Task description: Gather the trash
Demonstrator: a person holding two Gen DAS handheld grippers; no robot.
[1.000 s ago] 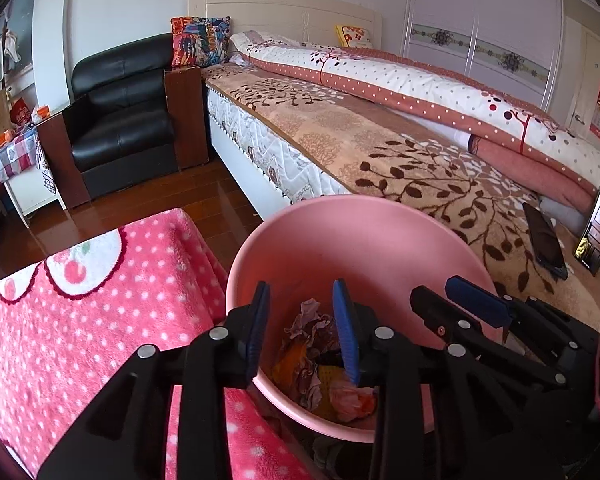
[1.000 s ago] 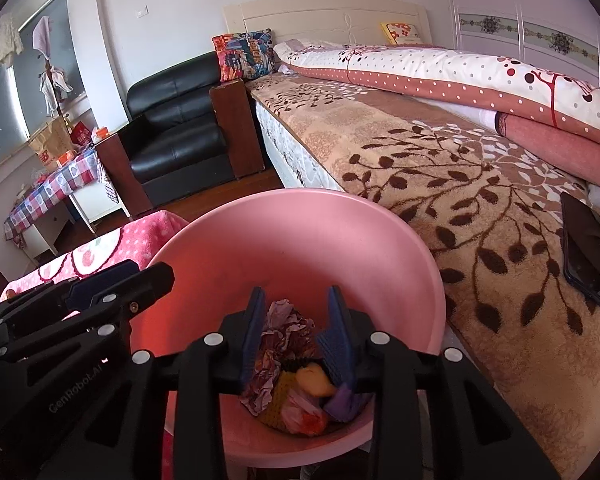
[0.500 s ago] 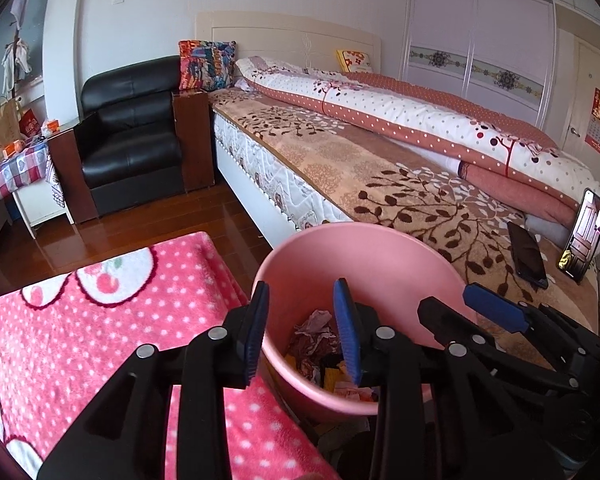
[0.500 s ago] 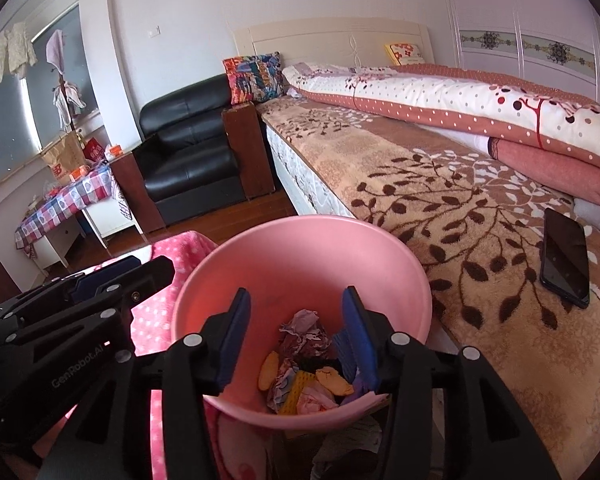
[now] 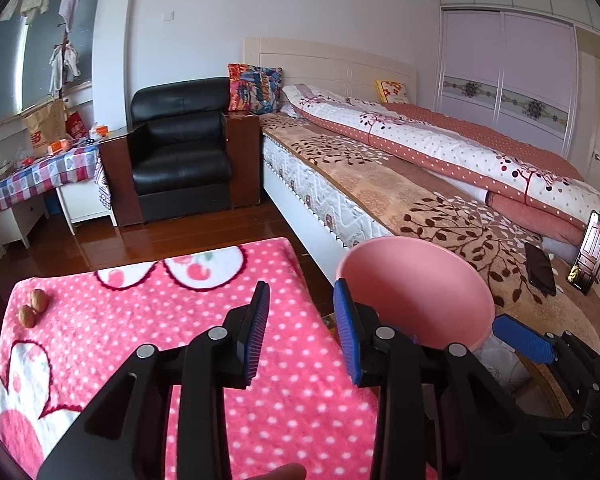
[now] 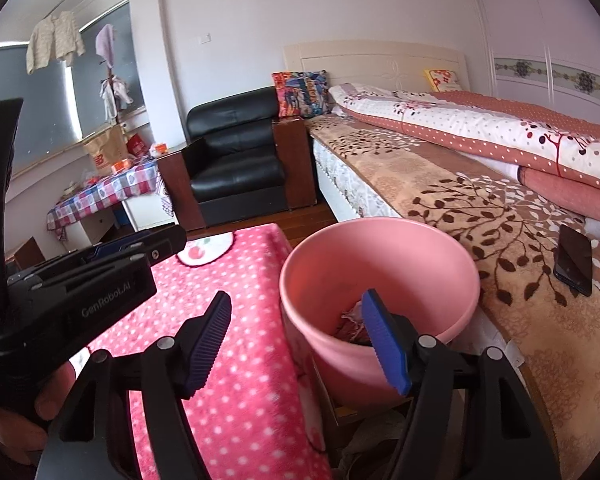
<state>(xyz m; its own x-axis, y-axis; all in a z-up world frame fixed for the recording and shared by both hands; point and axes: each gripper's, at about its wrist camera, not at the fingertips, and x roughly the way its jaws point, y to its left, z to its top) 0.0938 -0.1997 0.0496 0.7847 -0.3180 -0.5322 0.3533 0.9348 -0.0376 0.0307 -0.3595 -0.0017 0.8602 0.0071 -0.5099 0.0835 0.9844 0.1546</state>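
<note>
We are holding both the left tool (image 5: 302, 328) and right tool (image 6: 300, 338) wide open and empty; the pink bin (image 6: 380, 276) is standing beside the bench (image 5: 140, 320), so we should be aiming next at the two walnuts (image 5: 33, 307).

Bin (image 6: 380, 276) between table (image 6: 240, 352) (left) and bed (image 6: 500, 216); trash (image 6: 354, 326) inside; walnuts (image 5: 33, 307) on table's far-left corner.

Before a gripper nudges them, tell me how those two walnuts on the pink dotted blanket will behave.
The two walnuts look round and hard-shelled, so a push would probably set them rolling. The fluffy pink blanket should slow them, so they likely won't travel far. Small and rounded, they may squirt out from between flat gripper pads unless gripped across the middle.
</note>
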